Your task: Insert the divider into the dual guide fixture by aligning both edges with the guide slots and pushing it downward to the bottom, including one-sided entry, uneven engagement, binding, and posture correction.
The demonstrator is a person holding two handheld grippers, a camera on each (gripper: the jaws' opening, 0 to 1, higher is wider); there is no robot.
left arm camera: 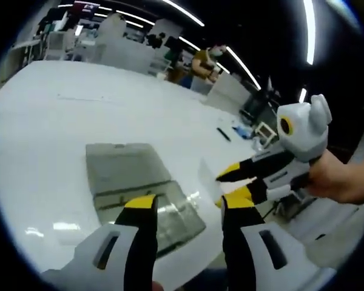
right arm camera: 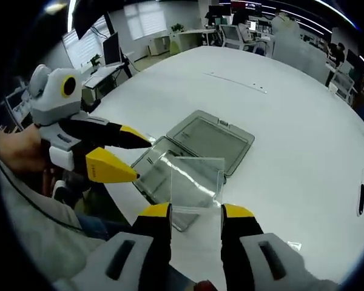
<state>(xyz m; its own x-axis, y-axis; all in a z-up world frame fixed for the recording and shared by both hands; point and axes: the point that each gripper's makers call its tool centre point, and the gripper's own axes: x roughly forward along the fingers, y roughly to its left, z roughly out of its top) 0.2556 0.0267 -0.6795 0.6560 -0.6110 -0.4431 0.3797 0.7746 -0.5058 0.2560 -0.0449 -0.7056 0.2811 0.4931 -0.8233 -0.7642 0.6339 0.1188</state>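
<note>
While the clear divider (right arm camera: 197, 182) stands upright above the open fixture (right arm camera: 191, 154), its lower edge is clamped between the jaws of the right gripper (right arm camera: 196, 211). The fixture, a clear box with its lid laid flat beside it, lies on the white desk (right arm camera: 291, 121). The left gripper (left arm camera: 185, 203) hovers just beside it, jaws apart and holding nothing.

Bright, even light from ceiling strips (left arm camera: 242, 63). Glare on white worktop (right arm camera: 303, 121) and clear divider (right arm camera: 197, 182). Heavy fisheye bend at edges. Left gripper view soft, background blurred; shadows faint.
</note>
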